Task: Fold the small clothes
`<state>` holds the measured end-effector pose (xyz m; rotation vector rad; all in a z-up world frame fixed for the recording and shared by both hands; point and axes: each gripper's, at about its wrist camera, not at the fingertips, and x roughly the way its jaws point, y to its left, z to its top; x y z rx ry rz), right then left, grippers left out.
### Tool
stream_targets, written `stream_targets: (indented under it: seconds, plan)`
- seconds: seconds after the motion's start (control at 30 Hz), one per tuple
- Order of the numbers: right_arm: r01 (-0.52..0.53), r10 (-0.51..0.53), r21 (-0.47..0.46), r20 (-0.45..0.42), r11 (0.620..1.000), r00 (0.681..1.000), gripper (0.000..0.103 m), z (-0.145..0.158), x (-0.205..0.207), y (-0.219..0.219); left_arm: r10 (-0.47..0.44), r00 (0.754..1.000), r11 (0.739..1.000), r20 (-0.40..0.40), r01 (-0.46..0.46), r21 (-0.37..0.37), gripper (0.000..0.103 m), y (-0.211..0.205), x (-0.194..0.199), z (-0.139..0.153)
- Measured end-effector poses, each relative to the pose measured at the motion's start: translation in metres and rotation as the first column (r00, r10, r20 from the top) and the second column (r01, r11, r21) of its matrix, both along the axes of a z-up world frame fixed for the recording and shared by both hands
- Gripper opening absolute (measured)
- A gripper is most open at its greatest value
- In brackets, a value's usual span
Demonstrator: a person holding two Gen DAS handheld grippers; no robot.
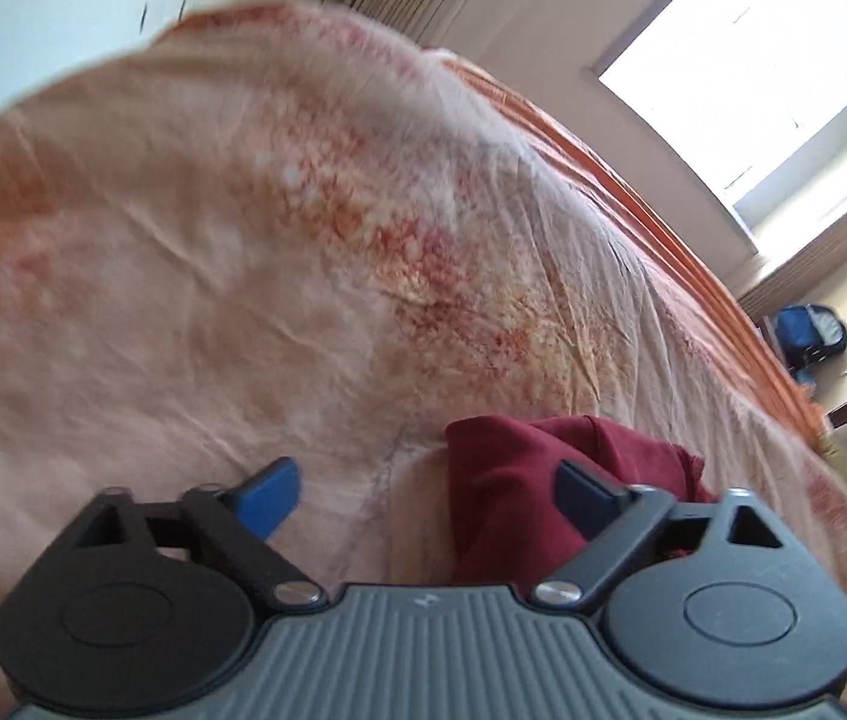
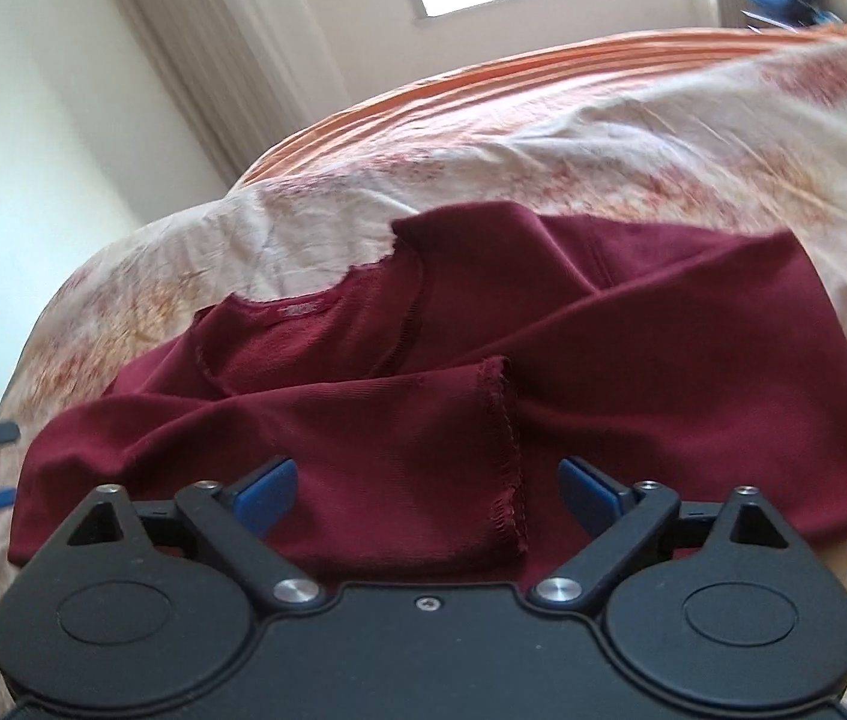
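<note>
No writing could be read; a small neck label on the one maroon shirt [image 2: 483, 348] was blurred. The left gripper [image 1: 429, 498] stood wide apart over the bedspread [image 1: 195, 252], holding nothing, the shirt under its right finger. The right gripper [image 2: 429, 495] hovered equally spread above the shirt's folded sleeve, gripping nothing.

Home bedroom, bed [image 1: 243, 210] with patterned sheet, curtain [image 2: 183, 30], bright window [image 1: 753, 72]

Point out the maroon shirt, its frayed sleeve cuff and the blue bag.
maroon shirt [image 2: 693, 360], right wrist view, flat body panel.
frayed sleeve cuff [image 2: 510, 450], right wrist view, raw stitched edge.
blue bag [image 1: 810, 330], left wrist view, its top.
</note>
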<state>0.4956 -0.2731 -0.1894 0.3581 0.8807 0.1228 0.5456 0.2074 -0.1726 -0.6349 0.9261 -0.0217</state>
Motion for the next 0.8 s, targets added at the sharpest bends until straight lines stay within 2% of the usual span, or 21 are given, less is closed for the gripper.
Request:
stream_targets:
  seconds: [0.03, 0.13, 0.2, 0.23, 0.3, 0.33, 0.37, 0.4, 0.43, 0.53, 0.6, 0.63, 0.7, 0.77, 0.8]
  plan:
    - [0.015, -0.015, 0.005, -0.005, 1.0, 1.0, 0.086, -0.002, 0.0, 0.0, 0.003, 1.0, 1.0, -0.008, -0.003, -0.027, 0.084, 0.001, 0.004, -0.004]
    - [0.047, -0.046, 0.023, -0.027, 0.999, 0.999, 0.072, -0.008, 0.001, -0.001, 0.0, 1.0, 0.996, -0.03, -0.002, -0.093, 0.067, 0.0, 0.015, -0.012]
    - [0.058, -0.057, 0.03, -0.038, 0.998, 0.998, 0.062, -0.01, 0.0, 0.0, -0.009, 0.999, 0.989, -0.037, 0.003, -0.145, 0.052, 0.001, 0.023, -0.015]
    - [0.063, -0.062, 0.025, -0.042, 0.998, 0.997, 0.061, -0.011, 0.0, 0.0, -0.01, 0.999, 0.985, -0.047, 0.002, -0.17, 0.047, 0.002, 0.027, -0.016]
    - [0.068, -0.067, 0.015, -0.046, 0.998, 0.997, 0.05, -0.012, 0.0, 0.001, -0.015, 0.998, 0.978, -0.066, 0.001, -0.207, 0.015, 0.002, 0.034, -0.019]
    - [0.069, -0.069, 0.007, -0.049, 0.998, 0.996, 0.045, -0.013, -0.001, 0.001, -0.023, 0.997, 0.979, -0.076, 0.007, -0.204, 0.012, 0.001, 0.038, -0.017]
    - [0.071, -0.071, -0.006, -0.053, 0.997, 0.996, 0.035, -0.013, -0.001, 0.001, -0.036, 0.997, 0.981, -0.062, 0.024, -0.193, 0.008, -0.001, 0.039, -0.014]
    - [0.071, -0.072, -0.024, -0.056, 0.997, 0.996, 0.021, -0.013, -0.001, 0.001, -0.056, 0.998, 0.984, -0.037, 0.049, -0.171, 0.007, -0.004, 0.04, -0.008]
    - [0.067, -0.069, -0.038, -0.06, 0.997, 0.996, 0.013, -0.014, -0.001, 0.001, -0.078, 0.997, 0.988, -0.009, 0.076, -0.138, 0.007, -0.009, 0.041, -0.002]
    - [0.036, -0.038, -0.042, -0.058, 0.998, 0.998, 0.009, -0.012, -0.004, -0.001, -0.138, 0.989, 0.99, 0.061, 0.136, 0.042, 0.006, -0.025, 0.036, 0.023]
    - [0.001, -0.007, -0.096, -0.06, 0.995, 0.998, 0.008, -0.011, -0.005, 0.002, -0.177, 0.984, 0.962, 0.03, 0.166, 0.218, 0.006, -0.037, 0.039, 0.026]
    - [-0.015, 0.008, -0.112, -0.062, 0.994, 0.998, 0.008, -0.011, -0.005, 0.003, -0.191, 0.982, 0.944, -0.008, 0.186, 0.272, 0.006, -0.042, 0.042, 0.019]
    - [-0.038, 0.028, -0.145, -0.07, 0.989, 0.997, 0.008, -0.015, -0.005, 0.008, -0.184, 0.982, 0.94, -0.04, 0.187, 0.284, 0.009, -0.045, 0.048, 0.006]
    - [-0.048, 0.037, -0.161, -0.07, 0.986, 0.997, 0.008, -0.016, -0.004, 0.011, -0.139, 0.99, 0.965, -0.027, 0.141, 0.222, 0.012, -0.039, 0.046, 0.004]
    - [-0.049, 0.039, -0.162, -0.066, 0.986, 0.997, 0.009, -0.014, -0.004, 0.011, -0.117, 0.993, 0.976, -0.011, 0.118, 0.182, 0.02, -0.034, 0.043, 0.005]
